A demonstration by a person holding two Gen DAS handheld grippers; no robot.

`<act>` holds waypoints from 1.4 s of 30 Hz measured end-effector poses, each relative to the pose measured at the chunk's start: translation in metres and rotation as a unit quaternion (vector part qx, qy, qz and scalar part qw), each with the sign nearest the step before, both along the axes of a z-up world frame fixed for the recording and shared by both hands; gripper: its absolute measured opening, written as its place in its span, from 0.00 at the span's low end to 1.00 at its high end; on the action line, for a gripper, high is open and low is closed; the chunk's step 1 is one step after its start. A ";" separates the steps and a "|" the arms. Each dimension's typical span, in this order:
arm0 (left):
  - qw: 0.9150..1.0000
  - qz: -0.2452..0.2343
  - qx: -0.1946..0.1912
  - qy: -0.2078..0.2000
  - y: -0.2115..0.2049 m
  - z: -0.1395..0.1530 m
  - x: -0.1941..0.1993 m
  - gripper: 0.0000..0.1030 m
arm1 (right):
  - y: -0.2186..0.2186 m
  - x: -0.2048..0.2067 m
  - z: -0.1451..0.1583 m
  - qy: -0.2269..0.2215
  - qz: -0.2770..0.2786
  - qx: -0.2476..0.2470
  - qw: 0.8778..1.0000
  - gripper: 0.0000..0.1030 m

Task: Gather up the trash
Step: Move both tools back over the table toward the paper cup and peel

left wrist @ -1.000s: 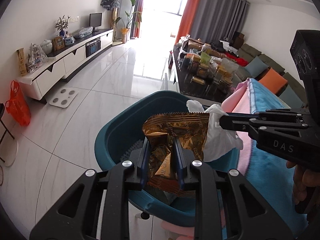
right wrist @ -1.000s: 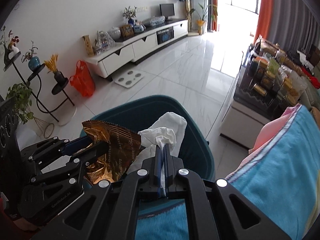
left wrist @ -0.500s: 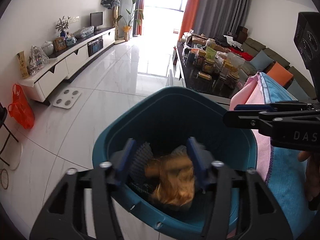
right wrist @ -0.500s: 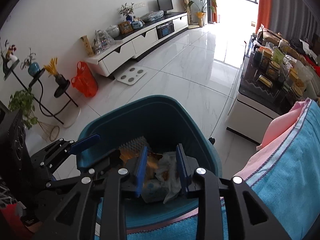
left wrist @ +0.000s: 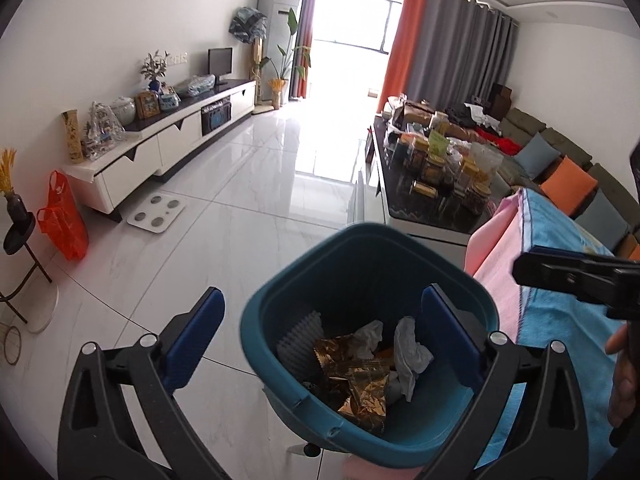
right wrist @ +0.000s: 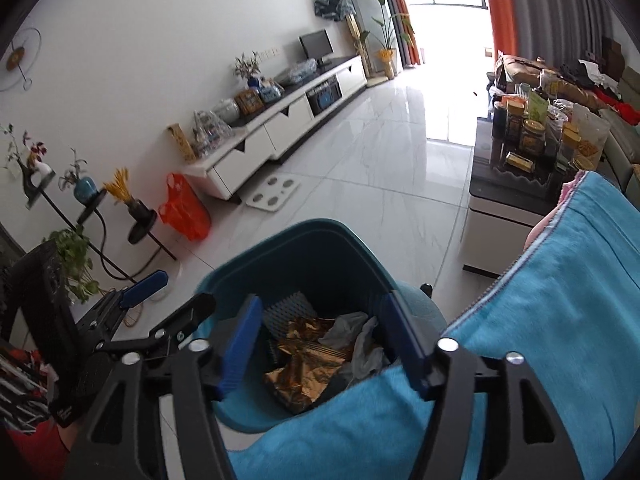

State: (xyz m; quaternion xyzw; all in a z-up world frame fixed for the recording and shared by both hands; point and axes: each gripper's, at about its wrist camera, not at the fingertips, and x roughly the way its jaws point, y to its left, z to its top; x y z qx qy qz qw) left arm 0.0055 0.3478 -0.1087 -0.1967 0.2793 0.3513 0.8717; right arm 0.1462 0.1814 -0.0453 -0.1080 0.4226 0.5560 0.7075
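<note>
A teal trash bin (left wrist: pixel 360 240) stands on the floor beside a towel-covered surface. Inside it lie a crumpled gold wrapper (left wrist: pixel 360 384) and a white tissue (left wrist: pixel 408 352), along with other scraps. My left gripper (left wrist: pixel 322 294) hovers over the bin, its jaws opening wide with nothing between them. In the right wrist view the same bin (right wrist: pixel 320 226) holds the gold wrapper (right wrist: pixel 308 364) and the tissue (right wrist: pixel 360 344). My right gripper (right wrist: pixel 320 302) hangs above them, jaws opening and empty. The left gripper (right wrist: pixel 180 292) shows at the left there.
A blue towel (left wrist: pixel 560 320) over pink cloth covers the surface right of the bin. Behind it a dark coffee table (left wrist: pixel 400 208) carries several jars. A white TV cabinet (left wrist: pixel 160 148), an orange bag (left wrist: pixel 64 224) and a white scale (left wrist: pixel 156 214) lie across the tiled floor.
Both grippers opened. The left let go of the gold wrapper and the right let go of the white tissue; both pieces dropped into the bin. Both grippers rose a little.
</note>
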 end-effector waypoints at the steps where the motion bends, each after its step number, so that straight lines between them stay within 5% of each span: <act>1: 1.000 0.001 0.004 -0.002 -0.001 0.006 -0.004 0.94 | -0.005 -0.002 0.004 -0.002 -0.002 0.006 1.000 0.73; 10: 0.998 -0.009 0.042 -0.047 -0.030 0.071 -0.023 0.94 | -0.068 -0.013 0.035 -0.036 -0.032 0.051 0.998 0.93; 19: 0.986 -0.115 0.071 -0.095 -0.112 0.123 0.011 0.95 | -0.177 -0.010 0.059 -0.081 -0.138 0.085 0.983 0.93; 32: 0.942 -0.309 0.090 -0.099 -0.283 0.125 0.084 0.95 | -0.332 -0.010 0.053 -0.154 -0.321 0.046 0.933 0.93; 42: 0.913 -0.385 0.096 -0.096 -0.364 0.105 0.120 0.95 | -0.408 -0.012 0.040 -0.186 -0.424 0.021 0.886 0.93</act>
